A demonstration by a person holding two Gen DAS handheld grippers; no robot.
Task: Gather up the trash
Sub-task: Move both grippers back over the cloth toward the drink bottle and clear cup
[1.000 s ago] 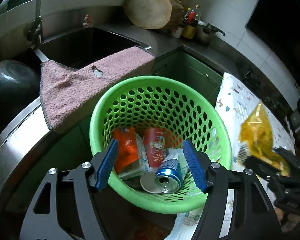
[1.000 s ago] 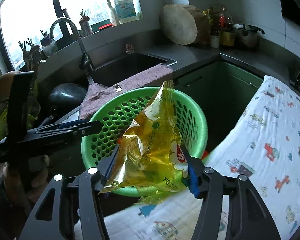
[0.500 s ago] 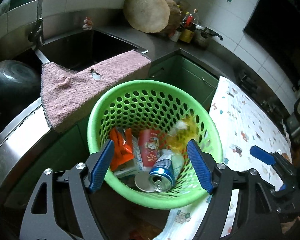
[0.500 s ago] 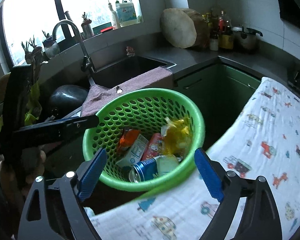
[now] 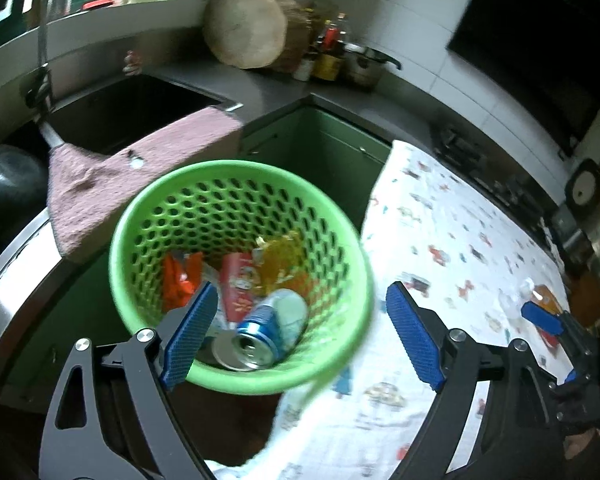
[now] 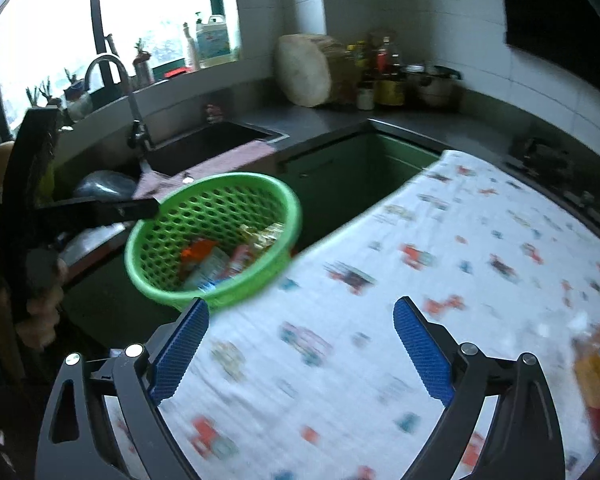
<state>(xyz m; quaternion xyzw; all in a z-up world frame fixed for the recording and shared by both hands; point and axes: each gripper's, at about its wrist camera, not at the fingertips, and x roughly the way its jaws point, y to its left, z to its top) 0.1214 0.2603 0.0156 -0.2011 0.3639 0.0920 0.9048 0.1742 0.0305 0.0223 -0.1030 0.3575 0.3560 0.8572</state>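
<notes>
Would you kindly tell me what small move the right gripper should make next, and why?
Probably swing the right gripper rightward toward the orange packet lying on the printed cloth. Its jaws are open and empty, the yellow bag already sits in the green basket, and that packet looks like the remaining trash on the cloth.

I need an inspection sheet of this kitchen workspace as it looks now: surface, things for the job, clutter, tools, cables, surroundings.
Surface: printed cloth covers the table.
Job's things: green basket at the table's edge holds a blue can, yellow wrapper, red carton and orange packet; an orange packet lies on the cloth, blurred.
Clutter: pink towel over the sink edge.
Tools: left tool open, empty; right tool open, empty.
Cables: nothing seen.
Surroundings: sink, faucet, round board, bottles.
</notes>
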